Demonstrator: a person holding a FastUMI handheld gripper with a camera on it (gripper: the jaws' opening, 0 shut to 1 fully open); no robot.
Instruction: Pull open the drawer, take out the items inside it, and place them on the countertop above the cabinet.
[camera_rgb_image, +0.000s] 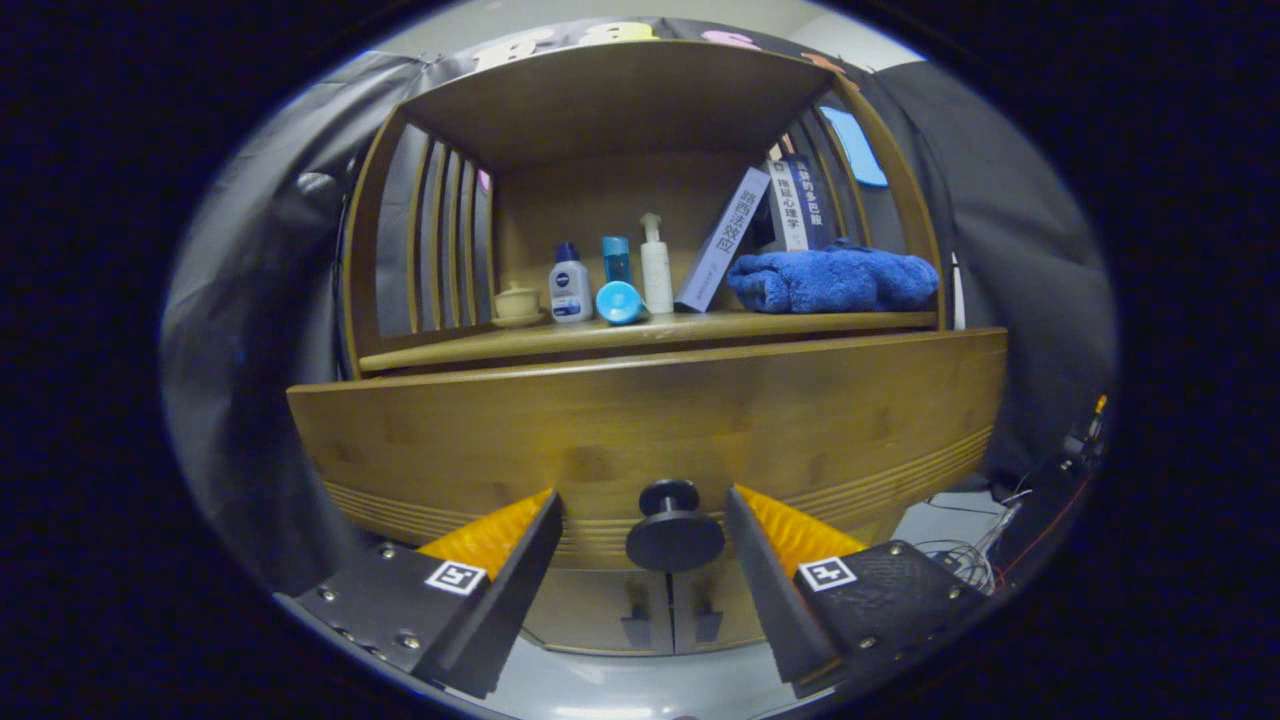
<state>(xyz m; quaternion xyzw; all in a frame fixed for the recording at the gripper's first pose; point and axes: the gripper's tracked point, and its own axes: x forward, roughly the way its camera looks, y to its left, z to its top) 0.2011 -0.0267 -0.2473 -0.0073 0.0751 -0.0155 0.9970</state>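
— Hand-held gripper is spread wide, knob between its fingers, drawer at twelve o'clock.

— If it closes off-centre, the round knob could slip free.

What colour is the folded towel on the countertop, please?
Blue. The towel shows best in the gripper view, beyond the open gripper.

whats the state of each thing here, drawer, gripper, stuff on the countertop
drawer: shut
knob: between the fingers, not touched
gripper: open
lower doors: shut
towel: bunched up
pump bottle: upright
blue-capped bottle: upright
teal bottle: lying on its side
books: leaning
lidded cup: lid on
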